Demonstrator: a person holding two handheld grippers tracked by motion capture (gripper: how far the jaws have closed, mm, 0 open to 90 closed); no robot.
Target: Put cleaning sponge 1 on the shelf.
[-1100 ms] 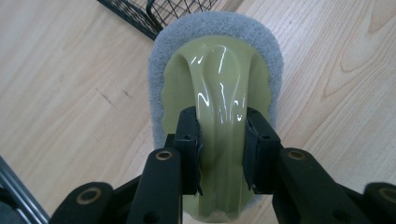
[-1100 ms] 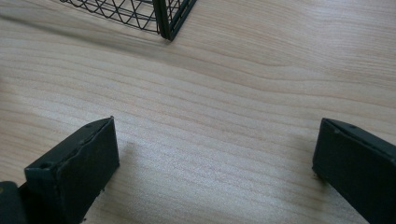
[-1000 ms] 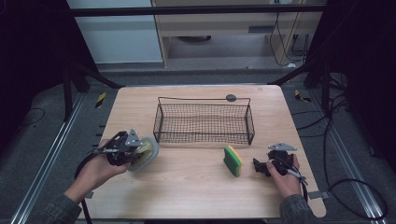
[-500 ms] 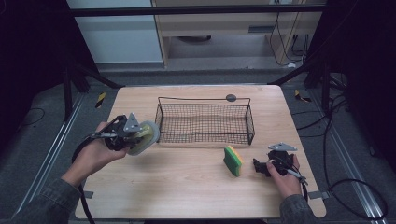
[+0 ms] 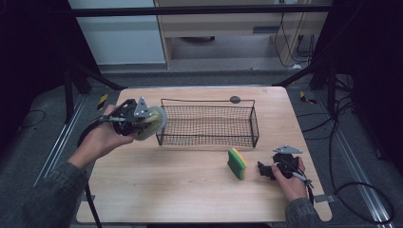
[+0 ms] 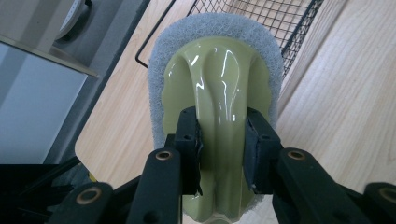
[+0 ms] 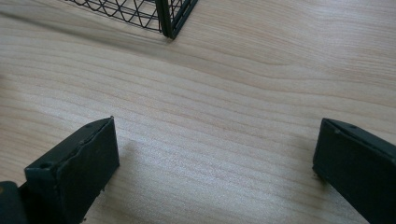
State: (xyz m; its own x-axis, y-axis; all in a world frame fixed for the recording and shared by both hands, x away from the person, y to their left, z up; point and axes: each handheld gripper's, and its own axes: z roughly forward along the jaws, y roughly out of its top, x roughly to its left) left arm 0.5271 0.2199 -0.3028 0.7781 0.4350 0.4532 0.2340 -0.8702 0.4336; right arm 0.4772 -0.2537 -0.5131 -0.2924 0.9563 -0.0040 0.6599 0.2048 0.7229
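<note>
My left gripper (image 5: 142, 118) is shut on a scrubber with a pale green handle (image 6: 223, 107) and a grey pad (image 5: 158, 122). It holds the scrubber in the air at the left end of the black wire basket (image 5: 207, 124). In the left gripper view the jaws clamp the handle's ridge from both sides, with the basket's corner (image 6: 261, 18) beyond. A green and yellow sponge (image 5: 237, 163) stands on edge on the wooden table (image 5: 166, 185). My right gripper (image 5: 264, 169) rests low on the table just right of the sponge, open, with bare wood between its fingers (image 7: 74, 172).
A small dark round disc (image 5: 235, 99) lies on the table behind the basket. The basket's near corner (image 7: 170, 21) shows ahead of the right gripper. Dark frame legs and cables stand around the table on the grey floor.
My left gripper has lifted the scrubber off the table and carried it away from me and to the right, up to the basket's left end. The right gripper has stayed put.
</note>
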